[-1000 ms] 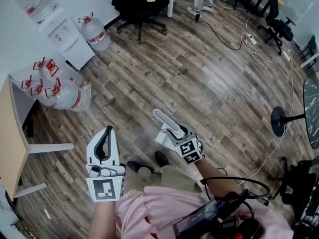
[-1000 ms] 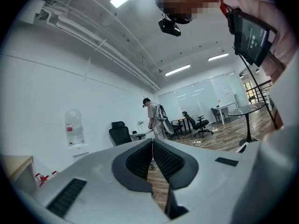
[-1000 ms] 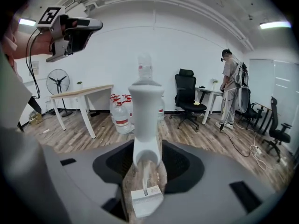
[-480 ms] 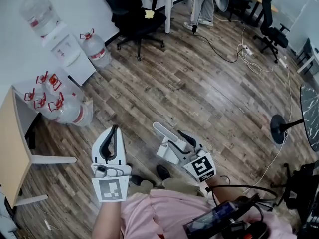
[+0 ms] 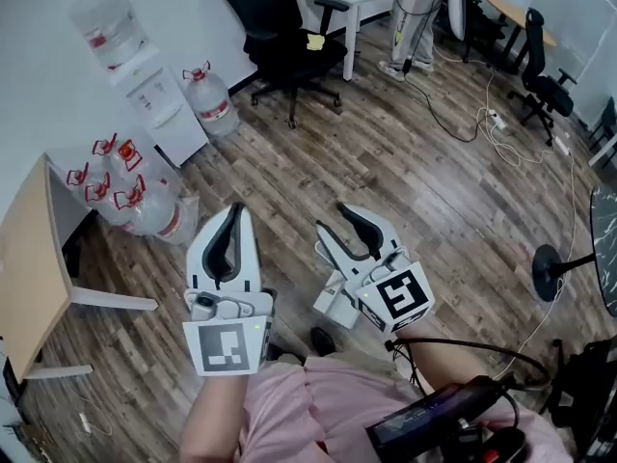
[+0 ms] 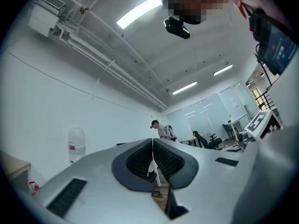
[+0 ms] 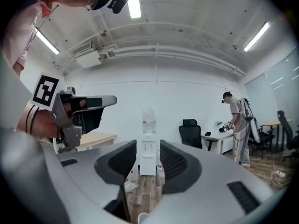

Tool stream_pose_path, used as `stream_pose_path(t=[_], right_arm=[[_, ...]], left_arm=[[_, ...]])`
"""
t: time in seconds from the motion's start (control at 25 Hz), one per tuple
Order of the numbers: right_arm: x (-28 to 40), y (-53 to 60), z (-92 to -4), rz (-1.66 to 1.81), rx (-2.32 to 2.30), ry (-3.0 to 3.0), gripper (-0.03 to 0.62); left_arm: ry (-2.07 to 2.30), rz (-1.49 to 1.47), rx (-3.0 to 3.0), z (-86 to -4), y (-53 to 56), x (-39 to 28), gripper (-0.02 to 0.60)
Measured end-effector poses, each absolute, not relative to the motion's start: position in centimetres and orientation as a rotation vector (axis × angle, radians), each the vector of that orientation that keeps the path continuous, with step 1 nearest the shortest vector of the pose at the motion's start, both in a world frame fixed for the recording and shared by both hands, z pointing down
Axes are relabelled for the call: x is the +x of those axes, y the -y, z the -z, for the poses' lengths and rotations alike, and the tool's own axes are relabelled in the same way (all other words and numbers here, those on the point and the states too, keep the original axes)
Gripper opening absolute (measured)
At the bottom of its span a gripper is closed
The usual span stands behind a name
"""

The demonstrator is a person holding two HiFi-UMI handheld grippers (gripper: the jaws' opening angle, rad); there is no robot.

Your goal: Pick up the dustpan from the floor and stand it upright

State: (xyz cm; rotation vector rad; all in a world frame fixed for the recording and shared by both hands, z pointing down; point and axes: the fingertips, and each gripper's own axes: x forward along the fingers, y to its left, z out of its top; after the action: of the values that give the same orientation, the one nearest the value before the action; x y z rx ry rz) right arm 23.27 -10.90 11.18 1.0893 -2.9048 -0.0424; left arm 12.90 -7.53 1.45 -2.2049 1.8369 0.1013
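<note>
The white dustpan (image 5: pixel 333 303) stands on the wooden floor just in front of the person's feet, mostly hidden under my right gripper (image 5: pixel 341 226). That gripper hangs above it, open, with nothing between its jaws. In the right gripper view only the rounded tip of the dustpan's handle (image 7: pixel 138 217) shows at the bottom edge, below the right gripper (image 7: pixel 148 160). My left gripper (image 5: pixel 231 214) is held up to the left of the dustpan, shut and empty. In the left gripper view the pads of the left gripper (image 6: pixel 153 146) meet.
A water dispenser (image 5: pixel 145 75) and several water jugs (image 5: pixel 135 196) stand at the left wall. A wooden table (image 5: pixel 29 268) is at the left edge. A black office chair (image 5: pixel 289 41), a person (image 5: pixel 419 8), floor cables (image 5: pixel 482 114) and a fan stand (image 5: pixel 559 268) lie farther off.
My right gripper has let go of the dustpan's handle, opened and risen above it. The left gripper has also come up. The dustpan stays standing on the floor.
</note>
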Motion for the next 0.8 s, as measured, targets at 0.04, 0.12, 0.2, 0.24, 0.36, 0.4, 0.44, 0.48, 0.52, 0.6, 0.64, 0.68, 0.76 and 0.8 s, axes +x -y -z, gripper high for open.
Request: stream_pose_path(t=[0.04, 0.12, 0.2, 0.24, 0.36, 0.4, 0.44, 0.48, 0.52, 0.6, 0.64, 0.68, 0.76, 0.8], right_arm=[[22.8, 11.2, -10.4, 0.057, 1.097, 2.913, 0.150], [22.2, 11.7, -9.2, 0.087, 1.124, 2.914, 0.124], [21.9, 12.0, -8.6, 0.118, 1.168, 2.898, 0.085], [21.8, 12.1, -8.5, 0.129, 1.192, 2.887, 0.057], [21.3, 12.3, -8.1, 0.137, 1.225, 2.873, 0.002], [21.1, 12.2, -8.0, 0.139, 1.226, 2.876, 0.002], [20.9, 12.1, -7.9, 0.144, 1.226, 2.878, 0.002], [20.8, 12.0, -7.8, 0.152, 1.226, 2.879, 0.002], [20.7, 11.8, -7.8, 0.160, 1.223, 2.880, 0.002], [20.4, 11.7, -7.8, 0.165, 1.214, 2.881, 0.002], [20.4, 11.6, -7.9, 0.165, 1.212, 2.880, 0.002], [20.4, 11.6, -7.9, 0.168, 1.212, 2.878, 0.002], [20.4, 11.4, -7.8, 0.184, 1.216, 2.872, 0.000], [20.5, 11.4, -7.7, 0.193, 1.217, 2.870, 0.000]], left_arm=[[-1.845, -0.117, -2.194, -0.8, 7.6, 12.7, 0.014], [-1.850, -0.135, -2.175, 0.2, 7.6, 12.7, 0.014], [-1.841, -0.137, -2.160, 0.8, 7.4, 12.9, 0.014], [-1.838, -0.130, -2.155, 1.0, 7.3, 13.0, 0.014], [-1.839, -0.114, -2.149, 1.2, 7.3, 12.9, 0.014], [-1.841, -0.111, -2.148, 1.1, 7.3, 12.8, 0.014], [-1.843, -0.106, -2.147, 1.1, 7.3, 12.7, 0.014], [-1.845, -0.102, -2.144, 1.0, 7.3, 12.6, 0.014], [-1.847, -0.099, -2.141, 0.9, 7.3, 12.5, 0.014], [-1.857, -0.100, -2.138, 0.8, 7.1, 12.3, 0.014], [-1.862, -0.101, -2.139, 0.8, 7.0, 12.2, 0.014], [-1.865, -0.102, -2.140, 0.7, 7.0, 12.1, 0.014], [-1.868, -0.102, -2.144, 0.6, 6.8, 12.1, 0.014], [-1.869, -0.103, -2.146, 0.6, 6.7, 12.1, 0.014]])
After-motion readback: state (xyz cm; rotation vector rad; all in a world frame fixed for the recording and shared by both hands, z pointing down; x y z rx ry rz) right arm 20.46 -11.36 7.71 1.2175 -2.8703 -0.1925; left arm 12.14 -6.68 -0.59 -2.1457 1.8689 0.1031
